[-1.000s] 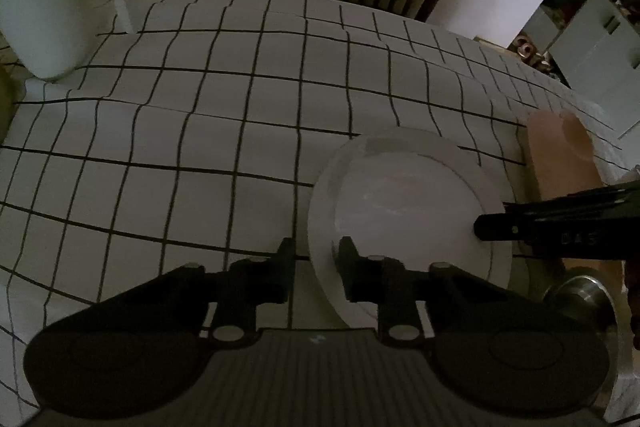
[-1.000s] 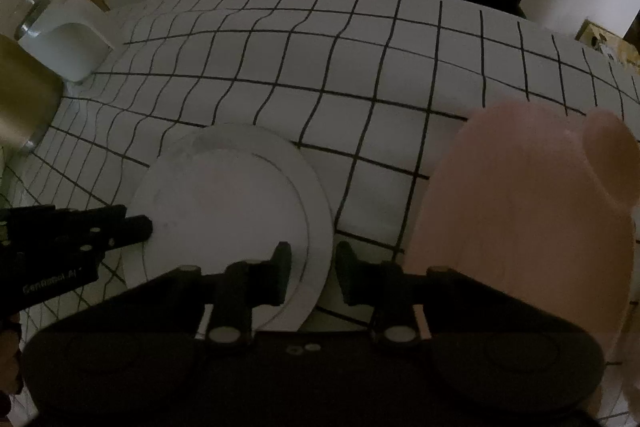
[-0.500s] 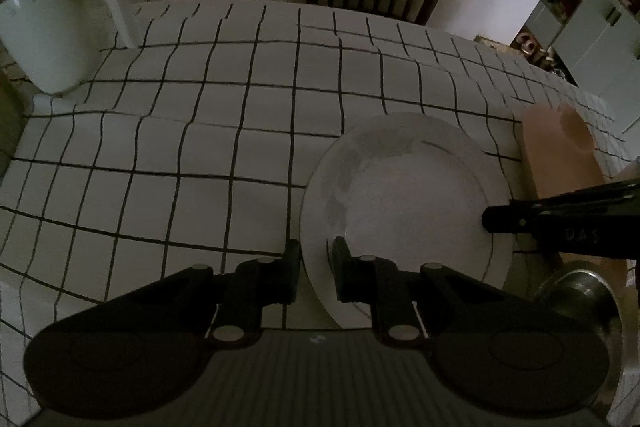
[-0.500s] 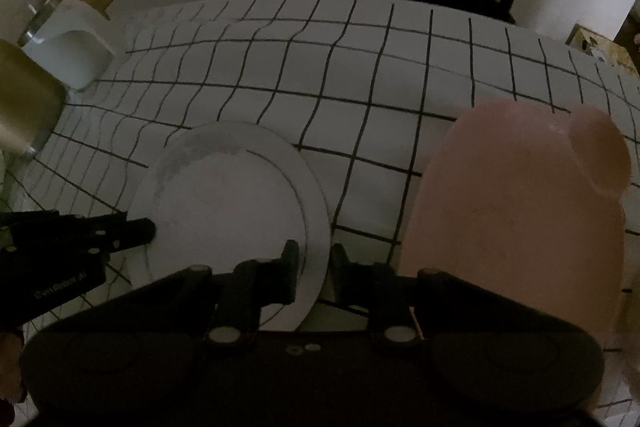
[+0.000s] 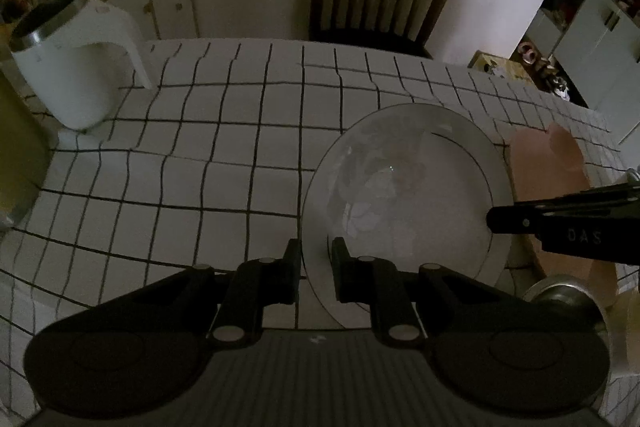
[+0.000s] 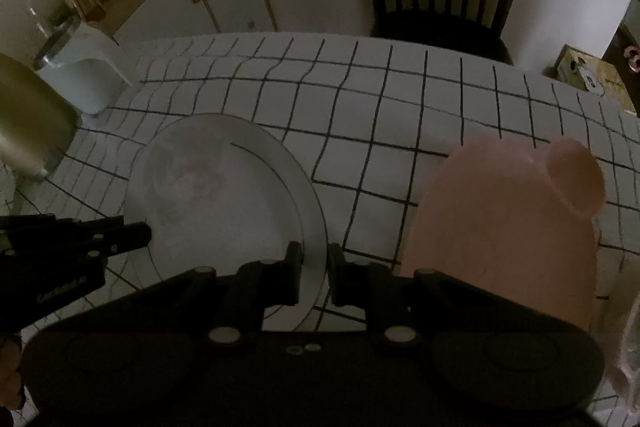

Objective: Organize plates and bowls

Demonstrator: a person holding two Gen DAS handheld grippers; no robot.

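Both grippers pinching the same white plate (image 5: 404, 195), one on each side of its rim. Left gripper (image 5: 316, 267) has its jaws closed on the plate's left rim; right gripper (image 6: 311, 273) closed on the right rim, and its jaws have just been closing with the rim between them. The plate looks tipped and clear of the checked tablecloth (image 5: 208, 155), over the near-right part of the table, near the front edge. So I read the step as: plate gripped two-handed, lift under way.

Just right of the plate a pink board-like thing (image 6: 500, 227) lies flat on the cloth, toward the right edge. White kettle (image 5: 80, 67) stands at the far-left corner. A metal bowl-like rim (image 5: 560, 295) shows at the near-right, can't tell exactly what it is.

Next for me: keep both pinches even, keep plate level, carry it to wherever plates stack. That spot is not visible from here. Risk: uneven grip twists the plate out.
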